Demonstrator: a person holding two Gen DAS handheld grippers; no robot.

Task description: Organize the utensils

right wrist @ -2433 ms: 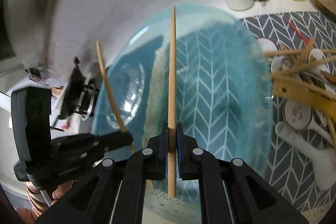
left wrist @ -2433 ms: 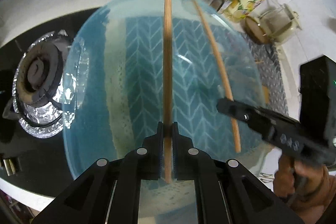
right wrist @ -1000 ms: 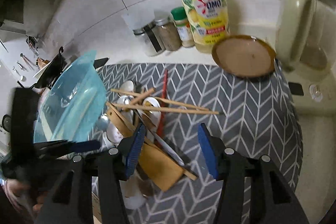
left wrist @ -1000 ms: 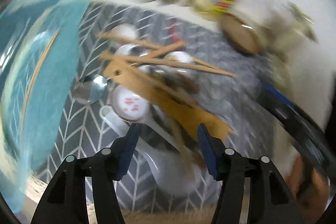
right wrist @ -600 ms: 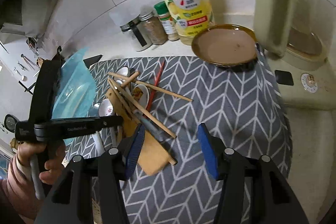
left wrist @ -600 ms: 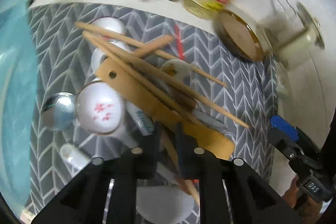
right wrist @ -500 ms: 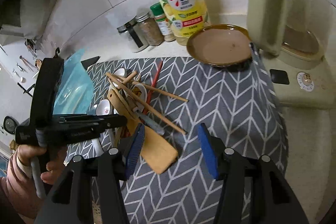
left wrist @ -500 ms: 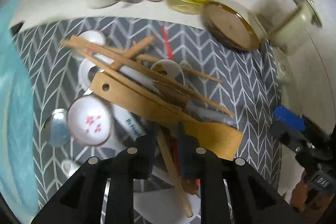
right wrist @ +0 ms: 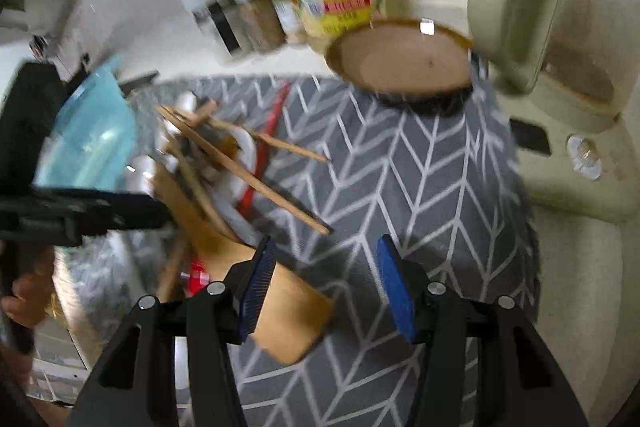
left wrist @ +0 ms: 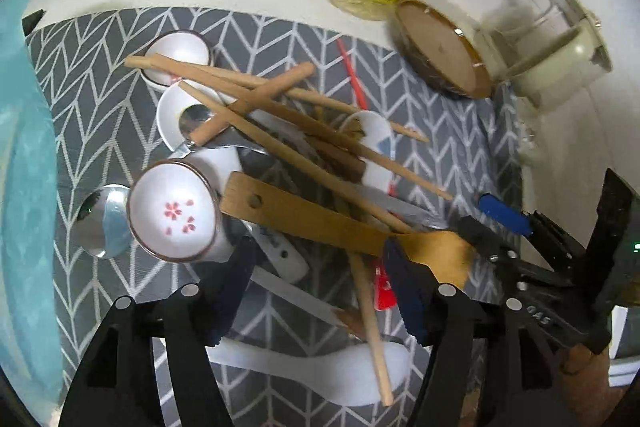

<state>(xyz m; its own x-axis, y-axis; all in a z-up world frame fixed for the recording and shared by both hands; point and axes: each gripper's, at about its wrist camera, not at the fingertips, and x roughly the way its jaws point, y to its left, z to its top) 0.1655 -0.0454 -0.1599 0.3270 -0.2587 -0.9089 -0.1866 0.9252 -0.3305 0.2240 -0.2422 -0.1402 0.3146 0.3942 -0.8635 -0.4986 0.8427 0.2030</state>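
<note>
Two grippers hover over my heap of utensils (left wrist: 280,163) on the grey chevron mat (left wrist: 80,99). My left gripper (left wrist: 320,291) is opening, one loose wooden chopstick (left wrist: 370,323) lying between its jaws, untouched. My right gripper (right wrist: 326,287) stands about half open and empty, its left pad just over the wooden spatula (right wrist: 288,311) blade (blurred). The blue bowl (left wrist: 24,187) sits left of the mat.

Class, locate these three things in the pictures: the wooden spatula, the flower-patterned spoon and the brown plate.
wooden spatula (left wrist: 304,217), left wrist view, on its flat handle.
flower-patterned spoon (left wrist: 174,213), left wrist view, on its bowl.
brown plate (right wrist: 404,63), right wrist view, on its inner face.
</note>
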